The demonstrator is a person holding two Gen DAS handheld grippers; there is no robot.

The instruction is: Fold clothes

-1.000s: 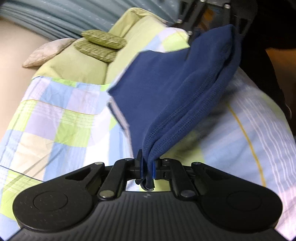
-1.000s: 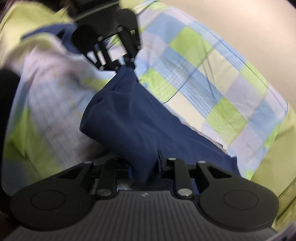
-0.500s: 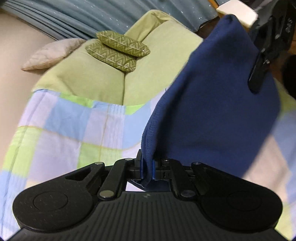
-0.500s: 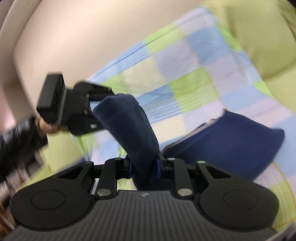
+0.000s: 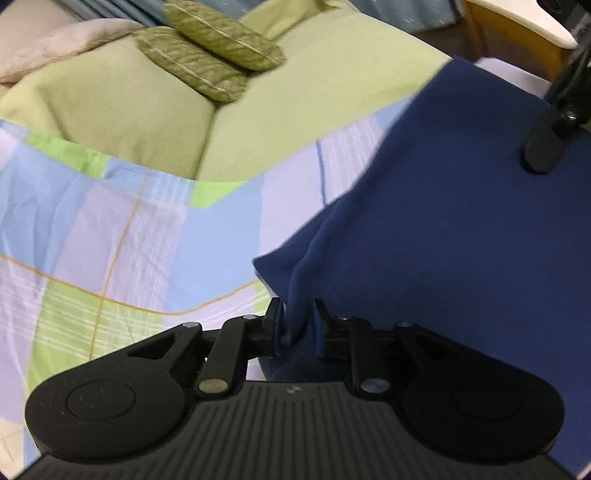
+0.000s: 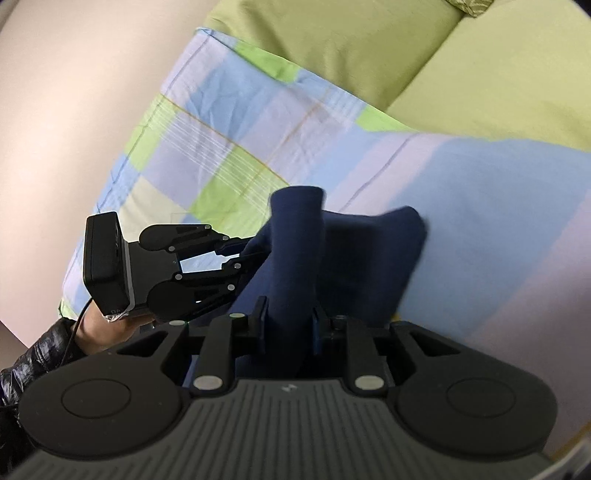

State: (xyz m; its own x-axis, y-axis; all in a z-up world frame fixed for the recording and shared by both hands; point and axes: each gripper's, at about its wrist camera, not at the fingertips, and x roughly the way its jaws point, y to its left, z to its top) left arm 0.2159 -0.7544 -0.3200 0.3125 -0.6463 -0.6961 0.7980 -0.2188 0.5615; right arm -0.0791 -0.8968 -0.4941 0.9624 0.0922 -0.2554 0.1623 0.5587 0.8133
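A navy blue garment (image 5: 443,221) is held up over the checked bed cover (image 5: 110,229) by both grippers. My left gripper (image 5: 297,325) is shut on one bunched edge of it. My right gripper (image 6: 288,325) is shut on another edge of the garment (image 6: 291,258), which hangs folded between the two. The left gripper also shows in the right wrist view (image 6: 251,254), at the left, pinching the cloth. The right gripper's finger shows at the top right of the left wrist view (image 5: 546,144).
Two green patterned cushions (image 5: 214,59) and a beige pillow (image 5: 55,48) lie on the green sheet (image 5: 129,110) at the head of the bed. A wooden chair with a white seat (image 5: 517,26) stands at the far right. A beige wall (image 6: 55,110) borders the bed.
Both grippers have swung the garment over and brought it lower toward the bed. The cloth now spreads wider to the right in the left wrist view.
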